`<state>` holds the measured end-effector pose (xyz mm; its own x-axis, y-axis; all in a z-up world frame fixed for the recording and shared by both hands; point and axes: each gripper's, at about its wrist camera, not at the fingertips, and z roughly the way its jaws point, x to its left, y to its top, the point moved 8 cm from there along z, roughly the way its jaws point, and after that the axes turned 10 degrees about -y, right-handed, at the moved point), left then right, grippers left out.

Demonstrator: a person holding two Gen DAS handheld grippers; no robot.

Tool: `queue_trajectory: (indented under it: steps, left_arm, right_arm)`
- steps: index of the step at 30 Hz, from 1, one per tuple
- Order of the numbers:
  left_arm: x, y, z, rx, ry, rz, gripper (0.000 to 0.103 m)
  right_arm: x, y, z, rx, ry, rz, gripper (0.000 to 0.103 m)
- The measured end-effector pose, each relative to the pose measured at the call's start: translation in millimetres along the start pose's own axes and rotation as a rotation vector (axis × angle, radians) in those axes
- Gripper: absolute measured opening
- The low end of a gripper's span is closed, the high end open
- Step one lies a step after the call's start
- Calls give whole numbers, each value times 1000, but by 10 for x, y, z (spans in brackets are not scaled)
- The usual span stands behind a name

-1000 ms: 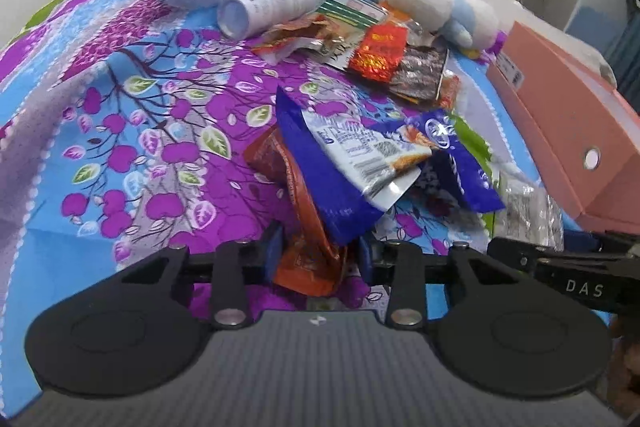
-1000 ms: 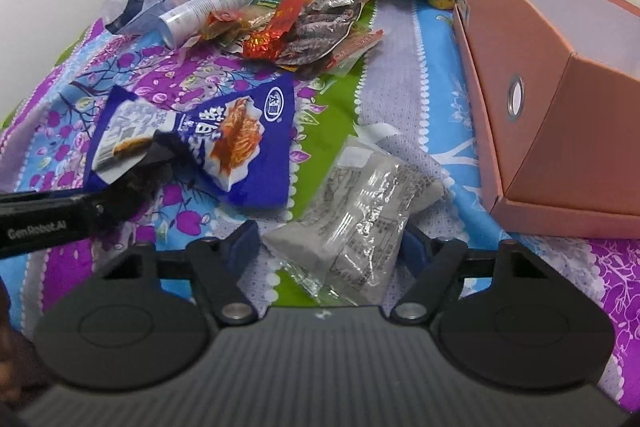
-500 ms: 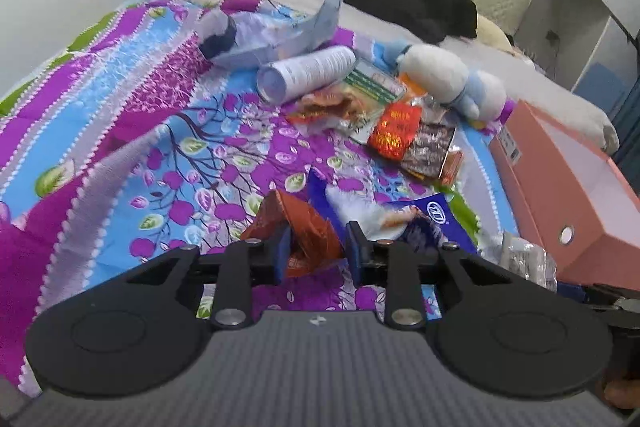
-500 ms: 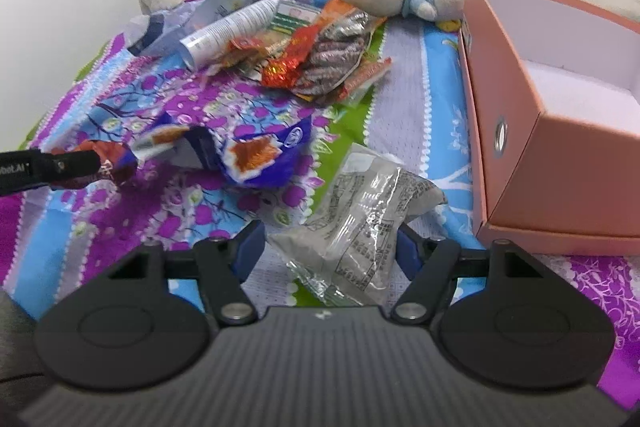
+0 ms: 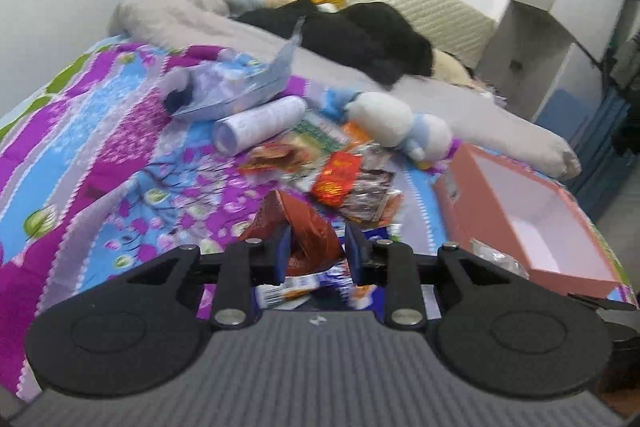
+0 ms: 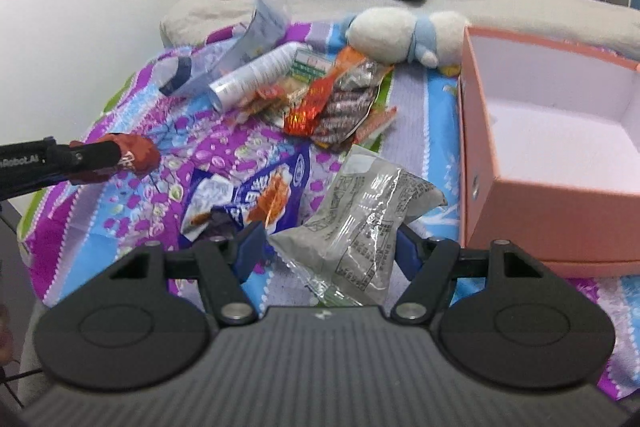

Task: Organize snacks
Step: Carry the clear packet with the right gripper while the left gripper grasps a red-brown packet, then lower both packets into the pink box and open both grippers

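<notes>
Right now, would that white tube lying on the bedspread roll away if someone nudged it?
Probably. The white tube is round and lies on its side, so a sideways push could roll it. The soft bedspread and the snack packets beside it would likely stop it soon.

The left gripper (image 5: 314,251) points forward and somewhat downward, held up above the bed, and its two blue-padded fingers (image 5: 283,253) stand close together, pinching a crumpled orange-brown snack packet (image 5: 304,227) between them. Seen from the right wrist view, it reaches in level from the left edge with that packet at its tip. The right gripper (image 6: 328,247) tilts downward too, and its fingers (image 6: 250,243) stand much wider apart, one pad on each side of a clear, crinkled snack bag (image 6: 360,219), which they hold lifted off the cover. Both tools sit side by side, the left one to the left
</notes>
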<state>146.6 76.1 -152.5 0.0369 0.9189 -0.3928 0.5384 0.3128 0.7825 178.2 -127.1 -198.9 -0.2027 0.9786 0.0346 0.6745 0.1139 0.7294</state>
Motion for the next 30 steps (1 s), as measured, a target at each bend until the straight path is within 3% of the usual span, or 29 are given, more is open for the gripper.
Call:
queue_trajectory:
  steps: [13,21,30]
  left_arm:
    - [-756,11,221,15,-161,51,33]
    - [-1337,2,566,51,-278,111,33]
    - [-2118,197,1044,43,-400,210,33]
  right_arm:
    - [-477,64,-340,-75,-66,45,70]
    - [-894,57,-439,-112,-142,102,70]
    - [-1442,336,-434,-192,-236,133,70]
